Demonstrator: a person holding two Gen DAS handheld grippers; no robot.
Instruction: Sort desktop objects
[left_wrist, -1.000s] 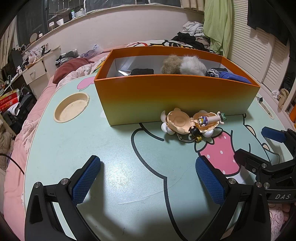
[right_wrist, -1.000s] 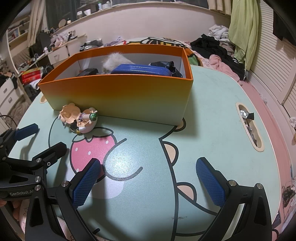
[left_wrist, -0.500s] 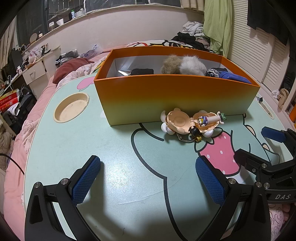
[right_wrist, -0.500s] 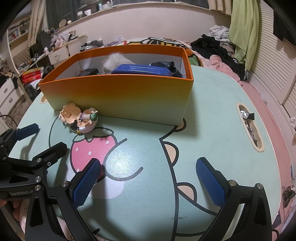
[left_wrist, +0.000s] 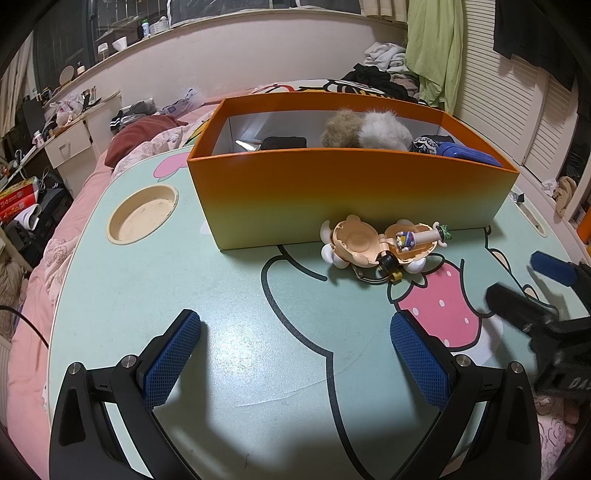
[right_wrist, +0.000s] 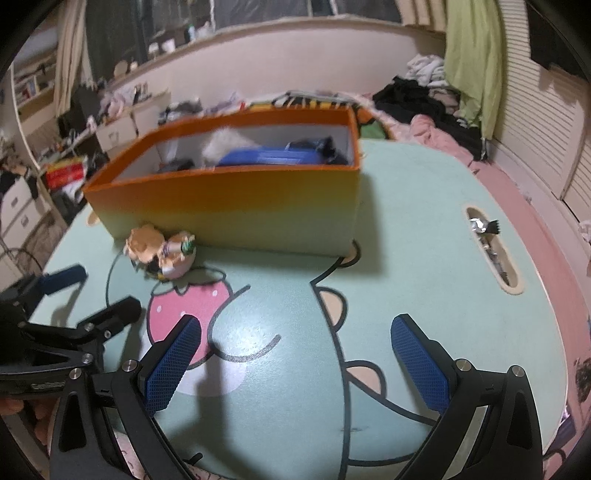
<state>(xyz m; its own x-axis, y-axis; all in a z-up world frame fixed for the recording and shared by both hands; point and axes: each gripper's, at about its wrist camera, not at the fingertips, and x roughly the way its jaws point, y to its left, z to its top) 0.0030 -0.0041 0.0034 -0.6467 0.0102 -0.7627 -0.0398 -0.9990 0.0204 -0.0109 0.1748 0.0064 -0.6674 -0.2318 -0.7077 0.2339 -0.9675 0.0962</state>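
An orange box (left_wrist: 347, 192) stands on the mint cartoon table (left_wrist: 184, 288) and holds fluffy toys (left_wrist: 365, 129), a blue case (left_wrist: 467, 155) and dark items. An opened peach shell toy with a small figure (left_wrist: 384, 245) lies against the box's front wall; it also shows in the right wrist view (right_wrist: 162, 251). My left gripper (left_wrist: 295, 354) is open and empty, low over the table, short of the toy. My right gripper (right_wrist: 295, 362) is open and empty, over the table to the right of the toy. The box also shows in the right wrist view (right_wrist: 236, 206).
A round cup recess (left_wrist: 142, 214) sits left of the box. A slot recess with small items (right_wrist: 491, 251) is at the table's right side. Bedding, clothes and drawers surround the table. The right gripper (left_wrist: 546, 295) reaches in beside the strawberry print (left_wrist: 439, 314).
The right gripper has started moving: its view is blurred and shifted, with the box and toy now further right and lower in it. The left gripper has stayed still. Both remain open.
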